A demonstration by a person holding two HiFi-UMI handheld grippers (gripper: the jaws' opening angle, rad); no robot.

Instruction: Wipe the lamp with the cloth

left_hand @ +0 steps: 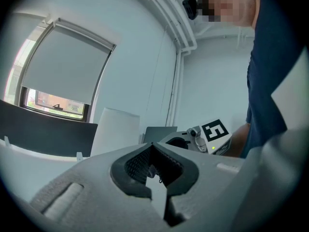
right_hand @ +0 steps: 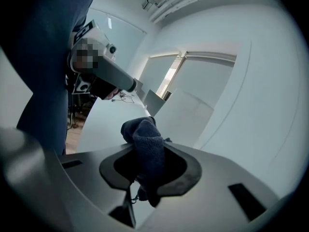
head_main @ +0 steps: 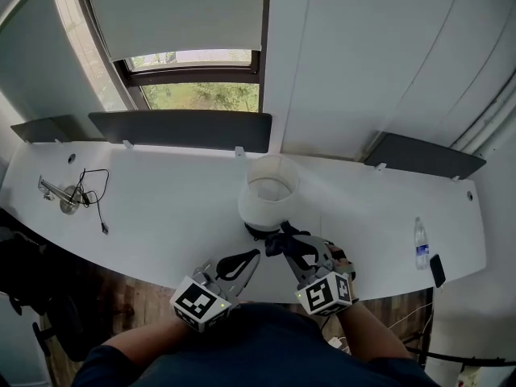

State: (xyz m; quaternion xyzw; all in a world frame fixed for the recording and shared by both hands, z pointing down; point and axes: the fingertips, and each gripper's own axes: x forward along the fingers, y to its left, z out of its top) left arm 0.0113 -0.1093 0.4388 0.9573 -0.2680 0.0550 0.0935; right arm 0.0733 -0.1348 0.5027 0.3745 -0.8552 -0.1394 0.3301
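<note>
We see the white counter carrying the lamp near the middle of its front edge, with its pale shade upright on a dark foot. That spot is our main worry. Nothing braces the lamp, so a hard sideways push on the shade could tip it or slide it off the front edge. Our left claw hangs near that edge with its jaws together on nothing, so it gives no support unless we bring it in. Our right claw is clamped on the dark cloth, close to the lamp's foot. Only a bunched fold sticks out past the jaws, so the hard tips might scrape the shade, or the cloth might slip loose mid-stroke.
</note>
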